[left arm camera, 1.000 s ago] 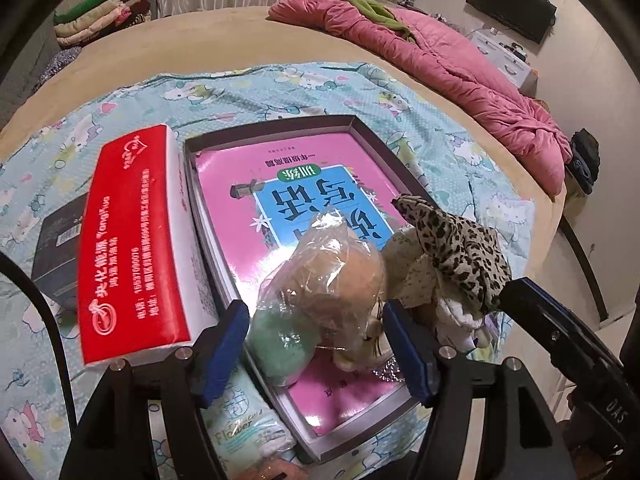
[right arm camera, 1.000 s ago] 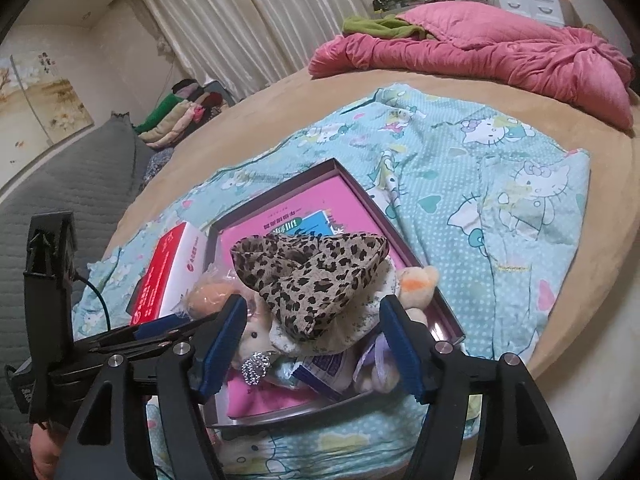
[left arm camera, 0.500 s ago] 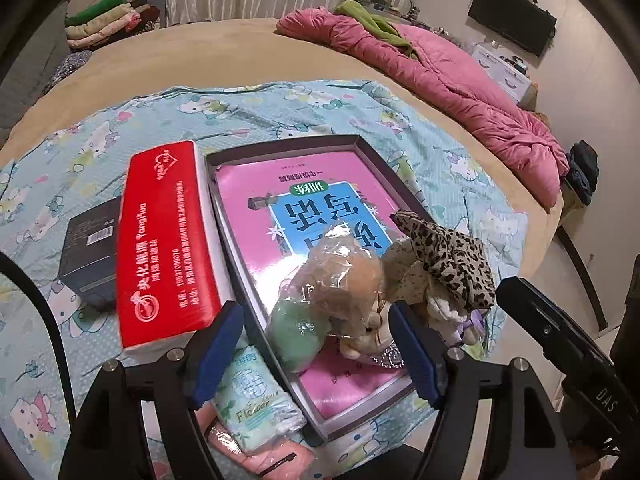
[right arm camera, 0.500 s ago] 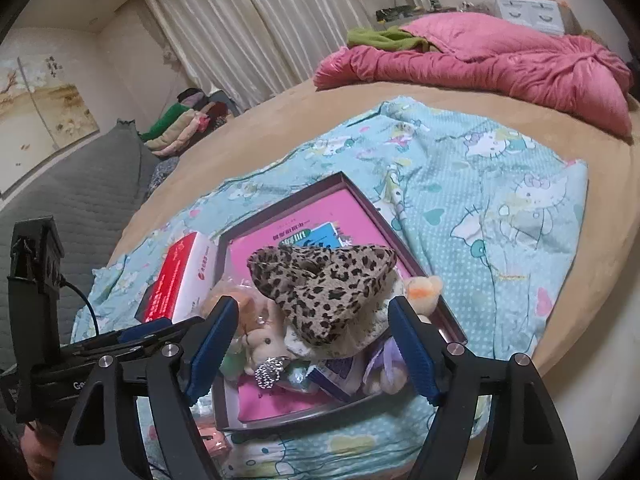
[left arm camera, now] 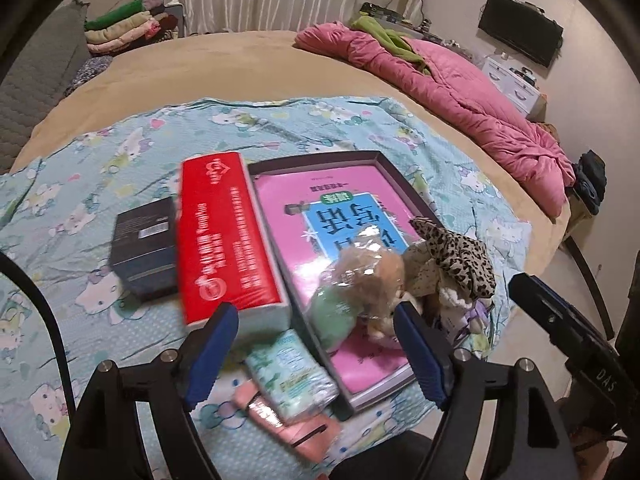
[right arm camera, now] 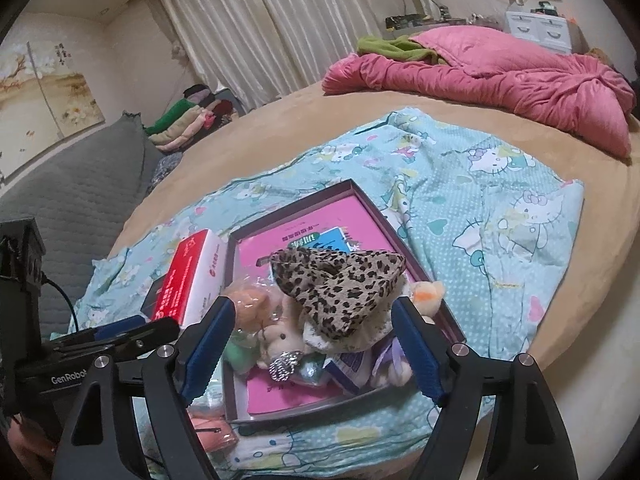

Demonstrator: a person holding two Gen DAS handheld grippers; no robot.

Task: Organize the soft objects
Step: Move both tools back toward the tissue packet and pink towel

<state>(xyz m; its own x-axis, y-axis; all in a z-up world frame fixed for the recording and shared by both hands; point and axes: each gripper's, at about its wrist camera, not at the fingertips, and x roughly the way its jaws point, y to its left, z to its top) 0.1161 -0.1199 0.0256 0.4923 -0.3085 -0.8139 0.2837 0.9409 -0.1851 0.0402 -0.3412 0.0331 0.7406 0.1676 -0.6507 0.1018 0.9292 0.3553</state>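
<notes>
L gripper (left arm camera: pixel 316 344) jaws apart, empty | R gripper (right arm camera: pixel 310 344) jaws apart, empty | soft toys (right arm camera: pixel 276 332) + leopard cloth (right arm camera: pixel 340 280) heaped at tray (right arm camera: pixel 420 264) near corner | risk: pile overhangs rim; 1 nudge could spill it off bed edge.

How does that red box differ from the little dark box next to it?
The red box is long, bright red on top with white sides and white print; the dark box is shorter, squarer and nearly black. The red one lies against the tray; the dark one lies farther out. Both rest flat on the blue blanket.
</notes>
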